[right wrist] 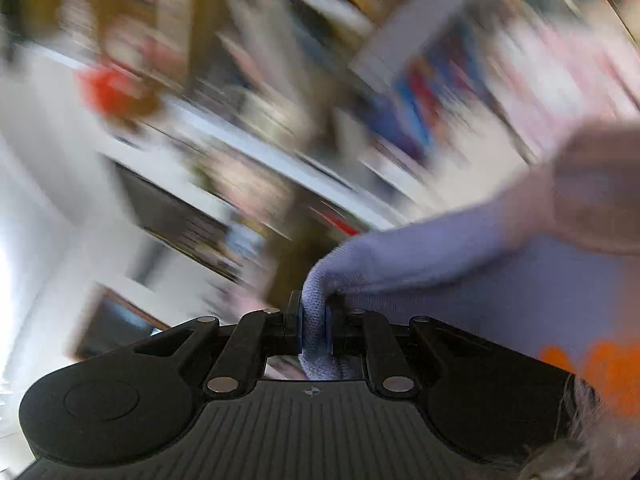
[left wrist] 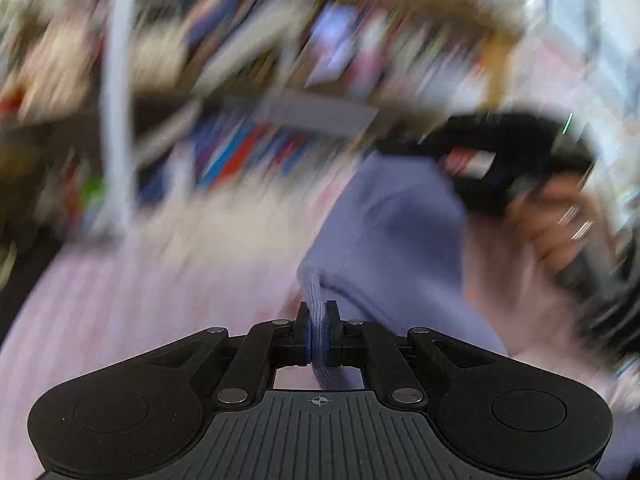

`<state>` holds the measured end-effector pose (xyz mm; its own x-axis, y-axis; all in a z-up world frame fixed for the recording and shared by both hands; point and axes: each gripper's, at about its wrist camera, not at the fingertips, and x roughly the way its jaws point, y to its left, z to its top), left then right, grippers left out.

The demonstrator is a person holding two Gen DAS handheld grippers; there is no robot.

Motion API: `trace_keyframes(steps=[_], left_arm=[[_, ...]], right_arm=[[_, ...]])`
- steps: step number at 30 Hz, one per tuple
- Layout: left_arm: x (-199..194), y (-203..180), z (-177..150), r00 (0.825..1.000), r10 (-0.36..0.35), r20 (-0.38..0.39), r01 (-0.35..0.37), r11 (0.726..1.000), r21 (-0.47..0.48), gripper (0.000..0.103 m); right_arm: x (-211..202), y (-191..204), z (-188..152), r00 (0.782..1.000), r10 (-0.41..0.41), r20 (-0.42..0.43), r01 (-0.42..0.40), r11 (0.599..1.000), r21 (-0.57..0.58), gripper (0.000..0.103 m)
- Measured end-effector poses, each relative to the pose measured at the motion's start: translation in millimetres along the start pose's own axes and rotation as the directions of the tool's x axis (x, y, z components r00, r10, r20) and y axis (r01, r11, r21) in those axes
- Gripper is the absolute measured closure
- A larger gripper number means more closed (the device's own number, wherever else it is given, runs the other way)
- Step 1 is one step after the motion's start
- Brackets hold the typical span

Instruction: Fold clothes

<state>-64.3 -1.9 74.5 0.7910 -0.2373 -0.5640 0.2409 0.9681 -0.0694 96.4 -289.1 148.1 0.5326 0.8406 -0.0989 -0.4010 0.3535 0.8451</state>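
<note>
1. Left gripper (left wrist: 319, 330) is pinched tight on a knit edge of the lavender garment (left wrist: 384, 232); right gripper (right wrist: 314, 330) is clamped on another edge of it.
2. Garment hangs lifted between the two, above the pink striped bed surface (left wrist: 120, 300) — orange print (right wrist: 600, 368) showing.
3. Heavy blur. No fold is visible, so folding looks barely begun — laying flat and all folds remain.

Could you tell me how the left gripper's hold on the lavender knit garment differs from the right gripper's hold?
The left gripper pinches a thin, flat fold of the lavender knit garment; the right gripper pinches a thicker, rounded bunch. Fabric by the right gripper carries an orange print; fabric by the left gripper is plain. The left view shows the pink striped surface below; the right shows blurred room. Both are shut on the garment.
</note>
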Motion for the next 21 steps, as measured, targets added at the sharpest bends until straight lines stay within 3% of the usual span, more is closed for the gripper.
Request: trace_keyframes(steps=[3,6,11,12,14,18,21], left_arm=[[25,28,-35,0.993,0.088,-0.081,-0.093,0.993,-0.071,0.098],[35,52,-44,0.984,0.141,-0.112,-0.154,0.981,-0.117,0.093],[40,64,-39,0.975,0.190,-0.119,-0.197,0.979,-0.056,0.091],[39,64,-36,0.974,0.194,-0.119,-0.201,0.979,-0.048,0.086],[37,66,-33,0.972,0.207,-0.108,-0.213,0.976,-0.051,0.079],[30,72,-30,0.972,0.217,-0.086,-0.224,0.971,-0.083,0.078],[27,76,-29,0.972,0.217,-0.090,-0.226,0.969,-0.100,0.078]], right_arm=[[46,-28,-23,0.983,-0.146,-0.108,0.150,0.988,0.032,0.093],[90,-56,-46,0.935,-0.282,-0.215,0.298,0.954,0.044,0.093],[115,-45,-52,0.873,-0.432,-0.228,0.401,0.900,-0.171,0.088],[114,-42,-52,0.861,-0.459,-0.220,0.420,0.885,-0.202,0.081],[106,-43,-55,0.852,-0.490,-0.185,0.441,0.861,-0.252,0.053],[68,-42,-55,0.849,-0.514,-0.119,0.467,0.837,-0.286,0.048],[31,-50,-62,0.824,-0.558,-0.095,0.512,0.807,-0.295,0.047]])
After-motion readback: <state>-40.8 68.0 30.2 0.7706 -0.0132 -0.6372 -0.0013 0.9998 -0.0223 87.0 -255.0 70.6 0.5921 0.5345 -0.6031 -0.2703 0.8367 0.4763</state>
